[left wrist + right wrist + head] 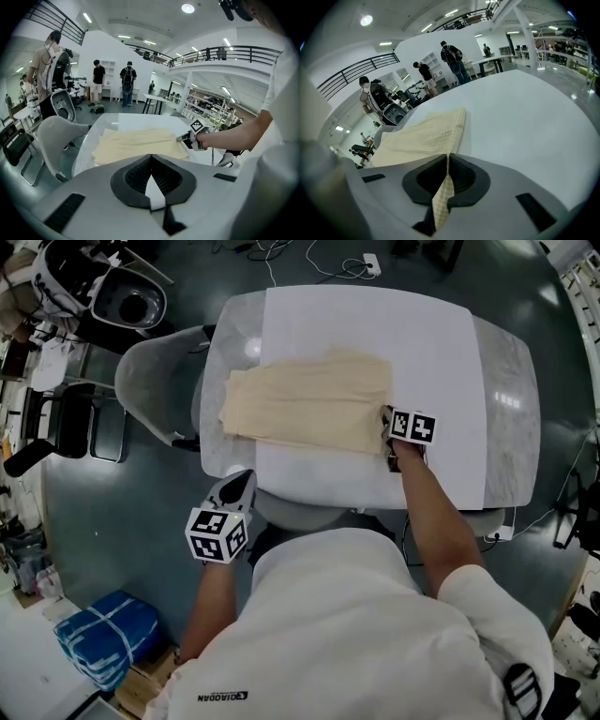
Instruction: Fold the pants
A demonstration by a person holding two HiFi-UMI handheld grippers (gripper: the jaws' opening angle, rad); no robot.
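Observation:
The cream pants point(309, 399) lie folded flat across the white sheet point(441, 352) on the table, with their long side running left to right. My right gripper point(387, 423) is at their right edge and is shut on a pinch of the checked fabric. That pinch runs between the jaws in the right gripper view point(448, 157), and the rest of the pants point(422, 133) stretches away beyond. My left gripper point(239, 486) hangs off the table's near left edge, clear of the pants point(136, 143). Its jaws meet at the tips point(150, 157) with no cloth in them.
A grey chair point(155, 381) stands close against the table's left side. A blue bundle point(108, 634) lies on the floor at the lower left. Cables and a power strip point(371, 263) lie beyond the table's far edge. Several people point(98, 77) stand far off in the hall.

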